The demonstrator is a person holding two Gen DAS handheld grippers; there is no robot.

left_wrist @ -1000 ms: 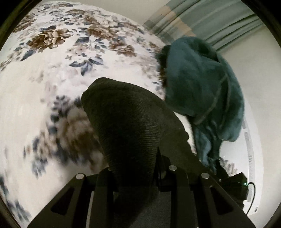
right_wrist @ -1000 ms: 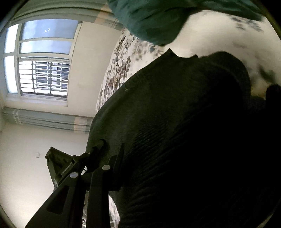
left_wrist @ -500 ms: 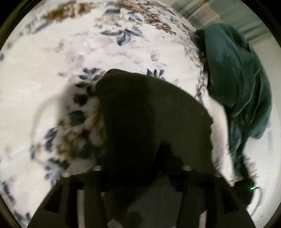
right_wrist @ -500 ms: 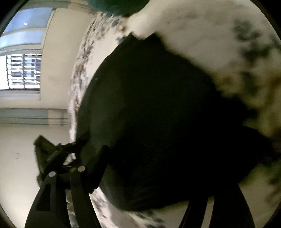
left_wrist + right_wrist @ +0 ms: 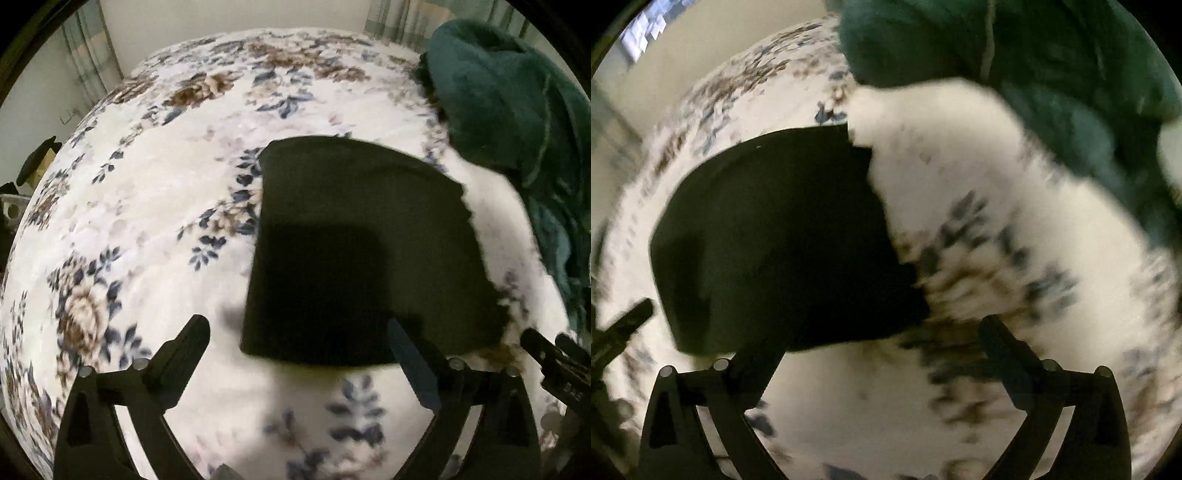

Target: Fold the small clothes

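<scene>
Black folded garment point(image 5: 365, 251) lies flat on floral bedspread point(image 5: 147, 192), just ahead of left gripper point(image 5: 299, 336), fingers spread wide, empty. Right gripper point(image 5: 882, 336) also wide apart, empty, garment at its left finger. No readable writing. Teal blanket point(image 5: 517, 96) beside garment; curtains behind.

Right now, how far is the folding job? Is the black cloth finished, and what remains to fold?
Done, as it looks: the black cloth lies flat on the floral blanket as a neat folded rectangle. In hand: nothing; the left gripper and right gripper are both open, fingers spread at its near edge. Left: the green garment is heaped unfolded beside it.
</scene>
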